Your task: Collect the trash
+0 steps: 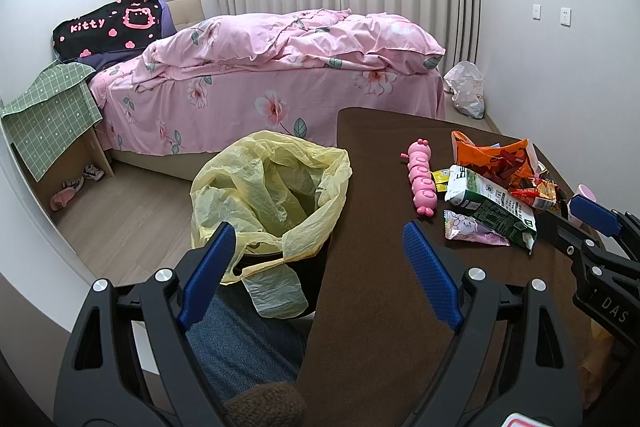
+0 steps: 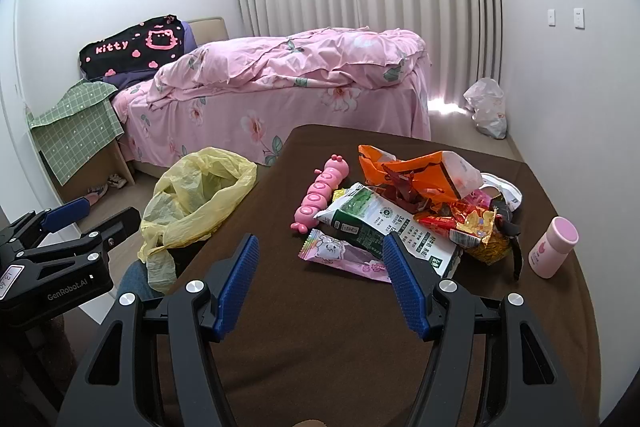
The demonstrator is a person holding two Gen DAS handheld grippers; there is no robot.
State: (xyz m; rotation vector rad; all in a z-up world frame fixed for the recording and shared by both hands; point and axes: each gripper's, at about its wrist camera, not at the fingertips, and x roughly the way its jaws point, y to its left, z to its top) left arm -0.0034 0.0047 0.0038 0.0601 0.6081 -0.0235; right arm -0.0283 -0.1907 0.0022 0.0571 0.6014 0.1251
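Note:
A pile of trash lies on the brown table: a green and white milk carton, a pink candy wrapper, an orange bag and red and yellow snack wrappers. A bin lined with a yellow bag stands left of the table; it also shows in the right wrist view. My left gripper is open and empty between the bin and the table edge. My right gripper is open and empty just short of the pink wrapper.
A pink caterpillar toy lies left of the pile and a pink bottle stands to its right. A pink bed is behind. A white plastic bag sits by the far wall. A green-covered stand stands at the left.

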